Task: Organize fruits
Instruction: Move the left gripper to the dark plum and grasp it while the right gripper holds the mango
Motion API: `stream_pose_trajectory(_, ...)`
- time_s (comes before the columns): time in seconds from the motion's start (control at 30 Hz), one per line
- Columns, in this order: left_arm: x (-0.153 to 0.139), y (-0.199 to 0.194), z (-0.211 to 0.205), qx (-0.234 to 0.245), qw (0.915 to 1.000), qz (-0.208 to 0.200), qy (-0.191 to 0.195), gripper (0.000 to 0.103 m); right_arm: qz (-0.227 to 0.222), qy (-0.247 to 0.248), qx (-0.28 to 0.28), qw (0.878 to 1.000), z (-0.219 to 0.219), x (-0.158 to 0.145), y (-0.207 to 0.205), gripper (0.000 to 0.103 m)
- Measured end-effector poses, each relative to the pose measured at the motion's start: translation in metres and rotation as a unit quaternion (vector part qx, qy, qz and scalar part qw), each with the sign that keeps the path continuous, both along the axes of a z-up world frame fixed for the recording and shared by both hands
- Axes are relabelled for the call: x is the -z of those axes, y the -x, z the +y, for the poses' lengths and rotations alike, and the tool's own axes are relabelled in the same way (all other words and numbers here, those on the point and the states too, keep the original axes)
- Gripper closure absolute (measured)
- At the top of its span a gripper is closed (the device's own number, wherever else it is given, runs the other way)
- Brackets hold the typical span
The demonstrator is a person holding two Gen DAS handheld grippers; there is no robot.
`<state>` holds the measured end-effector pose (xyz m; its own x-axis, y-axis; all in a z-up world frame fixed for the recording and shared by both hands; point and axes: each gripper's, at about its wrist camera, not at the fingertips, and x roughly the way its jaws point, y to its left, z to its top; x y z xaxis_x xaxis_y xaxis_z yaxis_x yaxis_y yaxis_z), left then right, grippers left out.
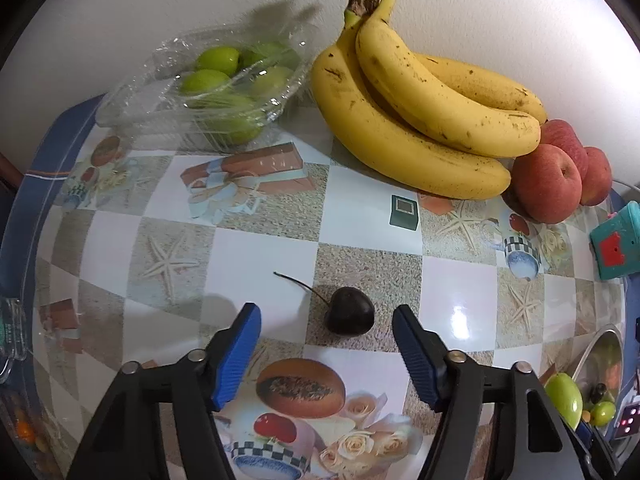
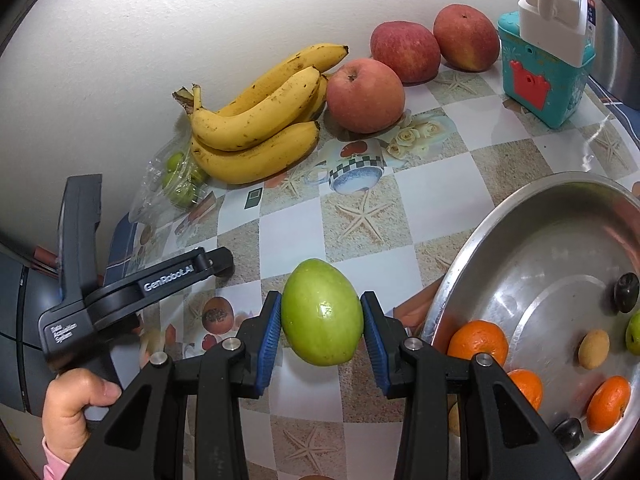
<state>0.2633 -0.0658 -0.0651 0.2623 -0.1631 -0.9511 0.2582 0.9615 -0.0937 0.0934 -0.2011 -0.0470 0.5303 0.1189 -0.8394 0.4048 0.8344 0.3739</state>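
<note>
While the left gripper (image 1: pixel 326 330) hangs spread over the patterned table (image 1: pixel 260 248), a dark cherry (image 1: pixel 349 311) lies between its blue pads (image 1: pixel 236 356), untouched. Right gripper (image 2: pixel 322 324): pinching a green fruit (image 2: pixel 322 312) beside the steel pan (image 2: pixel 532 240), which contains oranges (image 2: pixel 478 340). Bananas (image 1: pixel 420 120) and apples (image 1: pixel 548 184) rest against the wall.

Three red apples (image 2: pixel 365 95) sit by the wall beside one bunch of three yellow bananas (image 2: pixel 256 120), and one clear plastic tray (image 1: pixel 168 92) holds five or so small green fruits. The round steel pan (image 2: pixel 532 240) carries three orange mandarins (image 2: pixel 478 340), two dark cherries (image 2: pixel 626 292) and one tan longan (image 2: pixel 594 349). One more dark cherry (image 1: pixel 349 311) lies on the table and one large green jujube (image 2: pixel 322 312) is held up.
</note>
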Motion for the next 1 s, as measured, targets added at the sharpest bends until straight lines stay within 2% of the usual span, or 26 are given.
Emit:
stream_pose_trajectory(0.03,0.002,-0.001,-0.001,0.0,1.0,0.002,0.002,0.04,0.001,0.0,0.0,1.0,0.0,0.0,0.0,0.062)
stream_pose_trajectory(0.13,0.005,-0.002,-0.003,-0.001,1.0,0.006,0.001,0.042,0.002,0.0,0.0,1.0,0.0,0.001,-0.001,0.062)
stream_pose_trajectory(0.73,0.012,-0.008,-0.005,-0.006,0.9995,0.019,0.024,0.074,0.005,-0.004,0.001,1.0,-0.002,0.004,-0.001,0.062)
stream_pose_trajectory(1.0,0.005,0.0,-0.003,-0.013,0.9994,0.016,0.03,0.076,0.004,-0.007,0.0,1.0,-0.002,0.002,0.0,0.062)
